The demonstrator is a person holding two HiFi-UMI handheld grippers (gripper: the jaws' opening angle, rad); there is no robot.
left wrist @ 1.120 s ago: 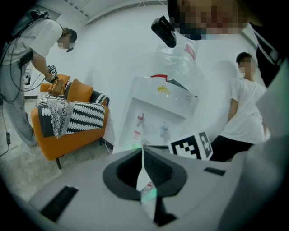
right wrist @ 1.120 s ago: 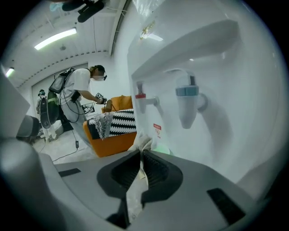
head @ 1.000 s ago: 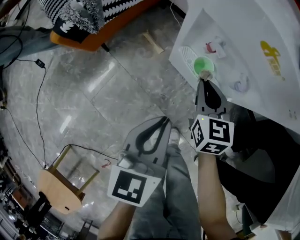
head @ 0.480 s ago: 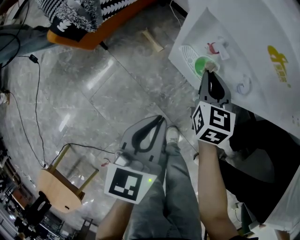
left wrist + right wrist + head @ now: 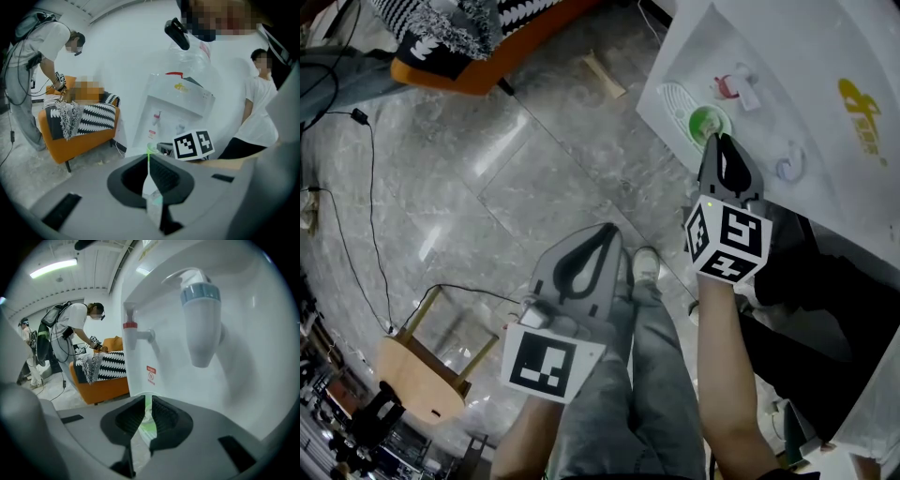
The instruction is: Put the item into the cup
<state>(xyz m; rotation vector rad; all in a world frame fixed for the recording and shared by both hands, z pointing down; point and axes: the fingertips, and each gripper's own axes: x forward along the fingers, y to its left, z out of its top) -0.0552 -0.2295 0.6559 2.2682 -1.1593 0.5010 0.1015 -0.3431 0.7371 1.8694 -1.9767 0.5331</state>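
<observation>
the right gripper point(image 5: 718, 139) is held at the cup point(image 5: 697, 123) on the dispenser point(image 5: 797, 66) tray, far right, jaws slightly parted with nothing gripped; a pale item point(image 5: 710, 119) seems to lie inside. the left gripper point(image 5: 614, 228), jaws pressed together, is held near, likely for clearance.

This looks like an office lounge used for recording sessions. A polished grey stone floor point(image 5: 487, 187) has a loose cable point(image 5: 359, 117) trailing across it at left. An orange sofa point(image 5: 79, 138) carries black-and-white zigzag cushions point(image 5: 96, 117). At upper right stands a white water dispenser point(image 5: 787, 84) with a red tap point(image 5: 130, 329) and a blue tap point(image 5: 200, 310). A wooden stool point(image 5: 412, 375) sits at lower left. A person point(image 5: 70, 331) wearing a backpack rig bends over the sofa.
</observation>
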